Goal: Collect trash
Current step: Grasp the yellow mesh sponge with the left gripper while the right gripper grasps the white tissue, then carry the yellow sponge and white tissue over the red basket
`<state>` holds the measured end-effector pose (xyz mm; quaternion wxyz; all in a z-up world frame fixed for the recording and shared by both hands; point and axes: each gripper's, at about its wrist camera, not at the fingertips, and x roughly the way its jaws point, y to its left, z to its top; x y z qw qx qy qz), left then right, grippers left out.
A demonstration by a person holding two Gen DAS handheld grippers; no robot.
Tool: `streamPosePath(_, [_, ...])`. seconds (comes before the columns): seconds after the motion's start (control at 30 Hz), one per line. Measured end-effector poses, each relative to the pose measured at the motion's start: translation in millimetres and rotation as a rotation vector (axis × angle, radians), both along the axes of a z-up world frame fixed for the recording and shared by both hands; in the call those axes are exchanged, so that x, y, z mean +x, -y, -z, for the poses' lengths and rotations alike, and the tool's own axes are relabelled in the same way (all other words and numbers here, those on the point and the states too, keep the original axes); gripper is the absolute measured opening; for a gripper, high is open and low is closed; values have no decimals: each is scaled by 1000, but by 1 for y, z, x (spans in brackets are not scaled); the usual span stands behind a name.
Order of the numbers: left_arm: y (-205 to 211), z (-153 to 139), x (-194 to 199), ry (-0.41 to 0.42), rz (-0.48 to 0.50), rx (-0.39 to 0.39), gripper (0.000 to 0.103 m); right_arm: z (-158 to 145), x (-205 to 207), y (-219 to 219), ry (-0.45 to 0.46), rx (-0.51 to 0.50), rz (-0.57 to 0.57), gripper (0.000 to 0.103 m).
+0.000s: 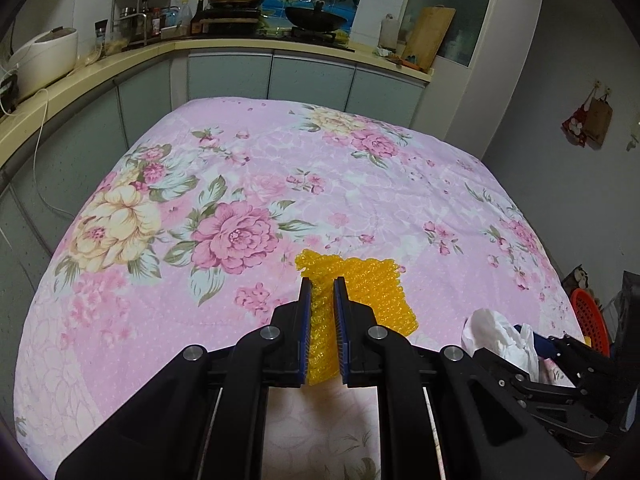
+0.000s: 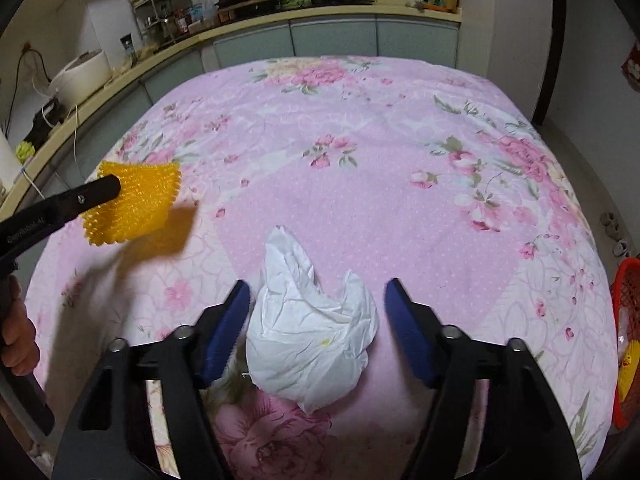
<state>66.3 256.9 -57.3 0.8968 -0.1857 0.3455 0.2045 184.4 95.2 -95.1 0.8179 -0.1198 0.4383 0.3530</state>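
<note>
Currently, a piece of yellow bubble wrap (image 1: 356, 292) is clamped between the blue pads of the left gripper (image 1: 323, 330), whose jaws are drawn close together on it. Seen from the right wrist view, the wrap (image 2: 136, 204) is held clear of the pink floral cloth (image 2: 360, 168), and its shadow is cast on the fabric just below it. Part of a hand (image 2: 18, 332) is seen at the left edge of that view, wrapped around a black handle.

A crumpled white tissue (image 2: 312, 344) is lying on the cloth between the fingers of the right gripper (image 2: 318, 292). The jaws are set fairly wide; a gap is seen between the right pad and the paper, while the left pad is just beside it, and contact there cannot be told. From the left wrist view the tissue (image 1: 500, 336) is seen near the right edge of the cloth-covered table.

A red basket (image 2: 628, 320) is seen beyond the table's right edge. A kitchen counter (image 1: 120, 68) with pans and a rice cooker (image 1: 48, 56) is seen behind the table.
</note>
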Motion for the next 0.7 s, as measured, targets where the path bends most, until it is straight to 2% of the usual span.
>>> streamPosePath(0.23, [2, 0, -2, -1, -4, 0, 10, -3, 1, 4, 19, 5, -1, 36])
streamPosePath(0.7, [13, -21, -1, 30, 5, 33, 10, -50, 6, 32, 93, 98, 50, 33])
